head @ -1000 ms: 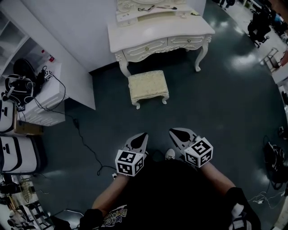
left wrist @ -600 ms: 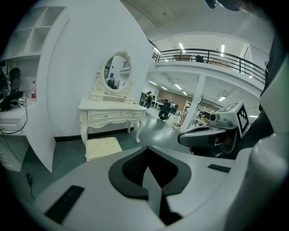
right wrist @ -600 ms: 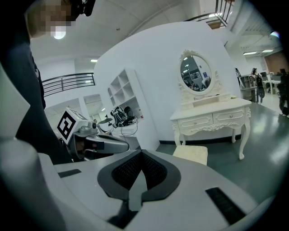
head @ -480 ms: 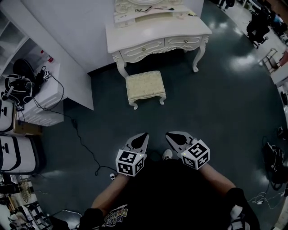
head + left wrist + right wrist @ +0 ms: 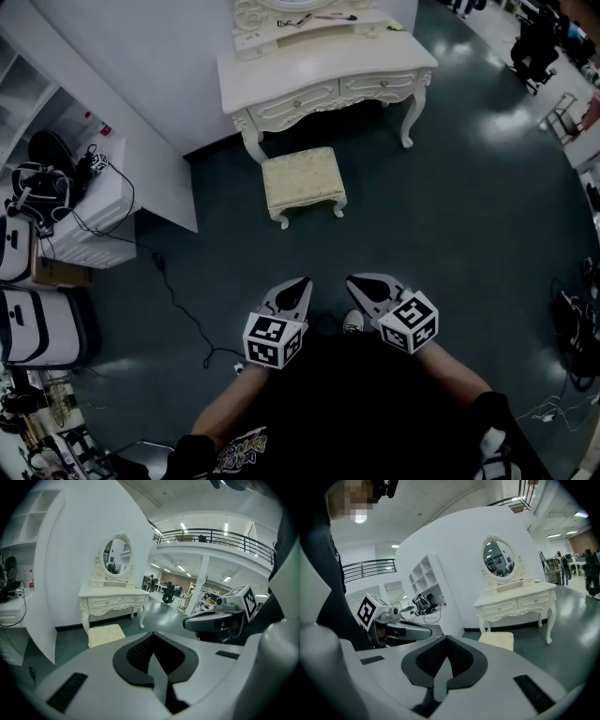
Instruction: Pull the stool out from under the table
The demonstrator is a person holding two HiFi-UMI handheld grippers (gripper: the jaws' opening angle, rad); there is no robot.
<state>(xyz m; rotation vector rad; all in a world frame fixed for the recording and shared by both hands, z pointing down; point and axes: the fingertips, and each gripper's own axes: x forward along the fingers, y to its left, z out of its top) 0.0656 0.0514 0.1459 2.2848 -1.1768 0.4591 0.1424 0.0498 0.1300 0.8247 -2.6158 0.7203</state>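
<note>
I see the stool point(image 5: 304, 183) on the floor just before the table point(image 5: 323, 80), toward its left end. A mirror point(image 5: 115, 556) stands on the table's back. My left gripper point(image 5: 300, 281) and right gripper point(image 5: 356, 279) sit side by side, well apart from the stool.

So the stool point(image 5: 303, 178) is a small squarish one with a cream patterned padded top and short curvy white legs. It stands upright on the dark floor, upper centre of the head view, just in front of the left half of the table point(image 5: 323, 67). The table's an ornate white dressing table with two drawers and curved legs, set against the white wall.
</note>
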